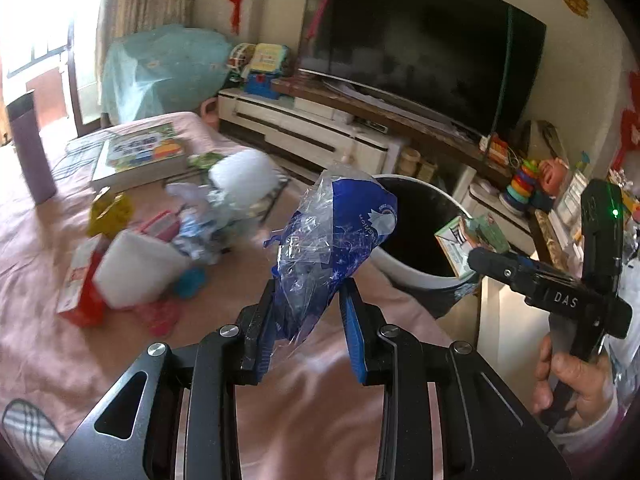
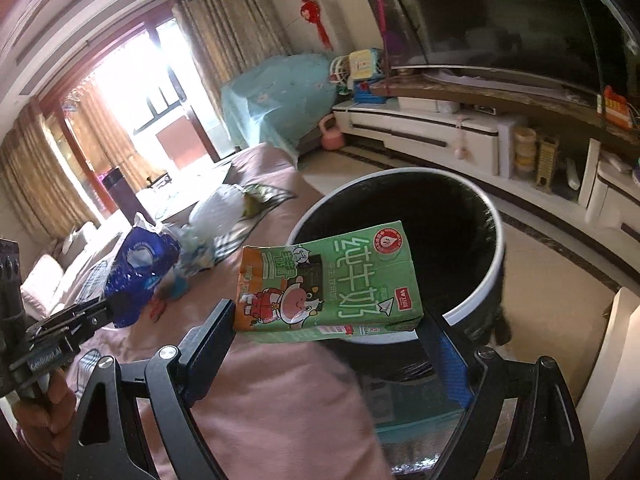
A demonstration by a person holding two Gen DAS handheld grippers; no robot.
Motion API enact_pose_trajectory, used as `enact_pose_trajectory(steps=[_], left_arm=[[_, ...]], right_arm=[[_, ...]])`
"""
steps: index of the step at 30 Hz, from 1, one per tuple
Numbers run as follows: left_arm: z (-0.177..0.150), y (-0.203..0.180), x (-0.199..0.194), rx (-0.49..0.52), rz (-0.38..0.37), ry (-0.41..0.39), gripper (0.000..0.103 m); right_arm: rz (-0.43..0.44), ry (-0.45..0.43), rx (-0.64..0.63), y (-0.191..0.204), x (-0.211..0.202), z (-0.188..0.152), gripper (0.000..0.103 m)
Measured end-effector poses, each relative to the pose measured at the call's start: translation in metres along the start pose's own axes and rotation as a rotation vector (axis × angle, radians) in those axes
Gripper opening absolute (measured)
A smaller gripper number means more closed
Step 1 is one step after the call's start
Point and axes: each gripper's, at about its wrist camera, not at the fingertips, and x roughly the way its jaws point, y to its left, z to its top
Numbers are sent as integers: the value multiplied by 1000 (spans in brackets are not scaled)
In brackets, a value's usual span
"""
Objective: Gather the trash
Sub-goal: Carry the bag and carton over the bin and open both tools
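Note:
My left gripper (image 1: pixel 311 294) is shut on a crumpled blue and clear plastic wrapper (image 1: pixel 334 232), held up in front of the bin. That wrapper (image 2: pixel 138 268) and the left gripper (image 2: pixel 108 308) also show at the left of the right wrist view. A green milk carton (image 2: pixel 328 280) lies flat between the wide jaws of my right gripper (image 2: pixel 328 320), which is shut on it. The carton (image 1: pixel 472 240) hangs at the rim of a round bin (image 2: pixel 490 280) with a white rim and a black liner. In the left wrist view, the bin (image 1: pixel 416 276) stands beside the pink-covered table.
More trash lies on the pink cloth (image 1: pixel 140 344): a white foam block (image 1: pixel 136 268), a red and white box (image 1: pixel 80 284), a yellow wrapper (image 1: pixel 110 210), crumpled plastic (image 1: pixel 204 224). Books (image 1: pixel 140 156) and a purple flask (image 1: pixel 32 152) stand further back. A TV cabinet (image 2: pixel 440 136) runs behind the bin.

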Motion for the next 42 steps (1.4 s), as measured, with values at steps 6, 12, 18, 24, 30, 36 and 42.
enact_pose_trajectory(steps=[6,12,18,24,30,36,42], left_arm=[[8,-21,21,34,-14,26,29],[20,-40,44,71,-24,57,29],[33,-53,66,103,-39,96,29],[43,-65,84,128,-31,116,29],[46,-70,98,139,-31,144,31],[53,-74,103,131,-53,152,63],[50,-66,90,125,-31,118,68]], right_arm=[[-11,6,7,-17,8,10,90],[-15,17,5,-28,14,16,90],[-22,40,-18,-38,22,23,90],[-30,73,-33,-50,31,33,90],[-40,104,-64,-52,39,37,90],[-55,129,-115,-50,46,39,91],[-51,115,-85,-54,37,37,91]])
